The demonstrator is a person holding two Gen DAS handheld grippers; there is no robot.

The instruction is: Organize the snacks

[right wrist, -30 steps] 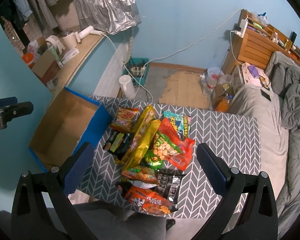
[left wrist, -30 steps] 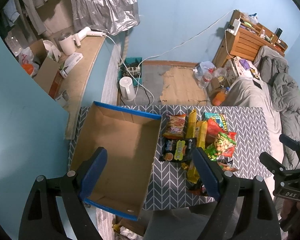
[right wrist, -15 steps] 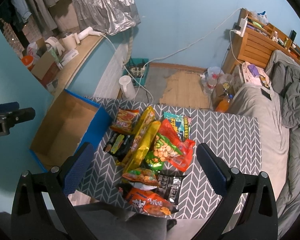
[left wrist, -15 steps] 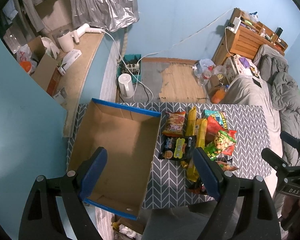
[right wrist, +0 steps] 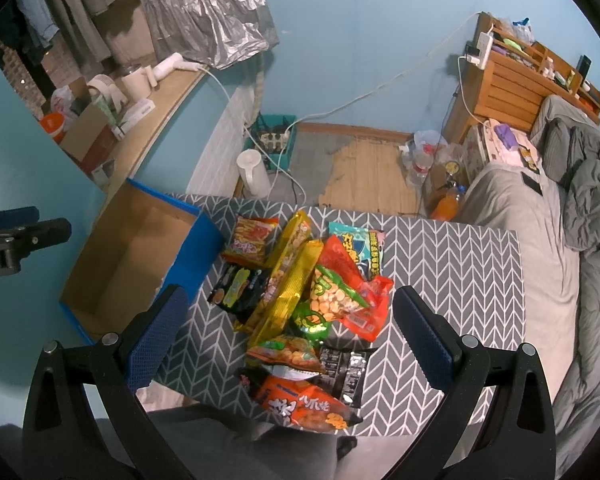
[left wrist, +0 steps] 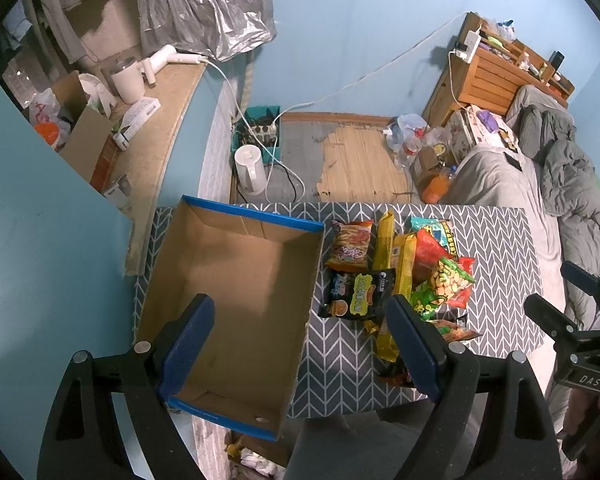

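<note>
Nothing packed yet: the blue-edged cardboard box (left wrist: 236, 296) sits empty, the colourful snack packets (right wrist: 304, 300) are heaped on the desk (right wrist: 452, 264), and both the left hand-held gripper (left wrist: 300, 348) and the right hand-held gripper (right wrist: 288, 336) gape wide, holding nothing.

A table (right wrist: 452, 280) with a grey cloth in white herringbone fills the lower middle of both views. On its left part stands an open cardboard box (left wrist: 236, 300) with blue edges; the inside is bare. Just right of the box, in the centre, lies a heap of snack bags (right wrist: 308, 296), overlapping each other. The right part of the cloth is bare.
</note>
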